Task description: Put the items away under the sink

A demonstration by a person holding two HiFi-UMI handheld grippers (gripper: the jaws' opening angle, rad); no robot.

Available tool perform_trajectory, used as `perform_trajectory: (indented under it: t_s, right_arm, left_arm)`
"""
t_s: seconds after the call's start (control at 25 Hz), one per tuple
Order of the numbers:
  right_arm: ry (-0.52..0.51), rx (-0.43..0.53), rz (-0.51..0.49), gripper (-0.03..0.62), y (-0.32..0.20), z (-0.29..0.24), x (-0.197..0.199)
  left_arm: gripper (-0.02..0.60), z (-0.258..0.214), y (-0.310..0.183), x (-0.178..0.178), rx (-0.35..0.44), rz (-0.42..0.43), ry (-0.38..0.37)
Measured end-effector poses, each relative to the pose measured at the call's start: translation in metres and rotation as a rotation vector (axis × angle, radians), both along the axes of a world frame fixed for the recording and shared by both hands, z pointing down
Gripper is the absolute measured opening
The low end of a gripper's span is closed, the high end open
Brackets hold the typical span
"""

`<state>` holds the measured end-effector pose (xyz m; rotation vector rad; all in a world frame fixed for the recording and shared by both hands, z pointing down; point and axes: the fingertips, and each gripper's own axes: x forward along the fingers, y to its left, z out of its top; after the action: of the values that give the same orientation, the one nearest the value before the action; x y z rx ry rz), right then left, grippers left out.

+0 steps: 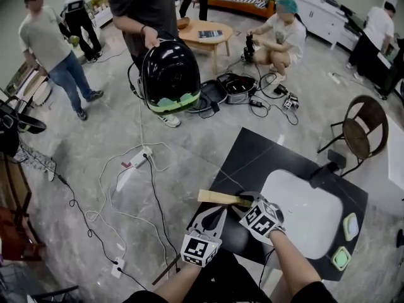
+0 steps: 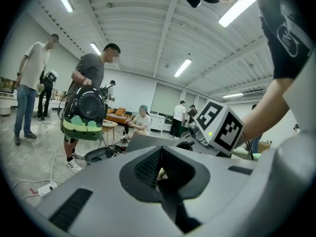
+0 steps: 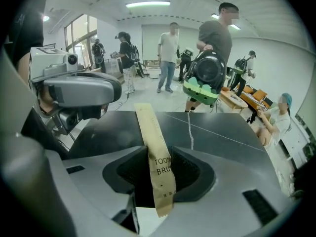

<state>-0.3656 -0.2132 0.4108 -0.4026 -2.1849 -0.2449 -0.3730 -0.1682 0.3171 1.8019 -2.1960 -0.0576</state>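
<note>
A tan paper toothbrush packet (image 1: 218,198) sticks out leftward over the front-left edge of the black countertop (image 1: 265,156). My right gripper (image 1: 243,201) is shut on one end of it. In the right gripper view the packet (image 3: 157,152) stands pinched between the jaws of my right gripper (image 3: 158,174), its long end reaching over the countertop (image 3: 212,127). My left gripper (image 1: 218,216) hovers just below-left of the packet, apart from it. In its own view the left gripper (image 2: 160,171) has its jaws together with nothing held. The white sink basin (image 1: 303,213) lies to the right.
Two pale green items (image 1: 350,226) (image 1: 341,258) rest on the counter right of the basin. A round-backed chair (image 1: 363,128) stands behind the counter. A person holds a black backpack (image 1: 169,74) ahead. Cables and a power strip (image 1: 139,158) lie on the floor to the left.
</note>
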Motion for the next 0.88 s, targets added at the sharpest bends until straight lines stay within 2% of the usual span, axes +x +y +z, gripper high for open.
perform_trajectory:
  t_s: [0.16, 0.4, 0.52, 0.88]
  right_arm:
    - [-0.002, 0.007, -0.031, 0.147, 0.002, 0.002, 0.0]
    - [-0.021, 0.06, -0.08, 0.083, 0.007, -0.002, 0.0]
    - [-0.024, 0.075, -0.087, 0.078, 0.011, -0.002, 0.005]
    - [-0.086, 0.022, 0.032, 0.072, 0.017, -0.016, 0.012]
  left_arm:
    - [0.008, 0.001, 0.003, 0.0, -0.002, -0.005, -0.002]
    - [0.008, 0.001, 0.008, -0.001, -0.007, -0.01, -0.003]
    - [0.008, 0.0, 0.011, 0.002, -0.008, -0.005, -0.003]
    - [0.008, 0.002, 0.023, 0.007, -0.006, -0.005, -0.001]
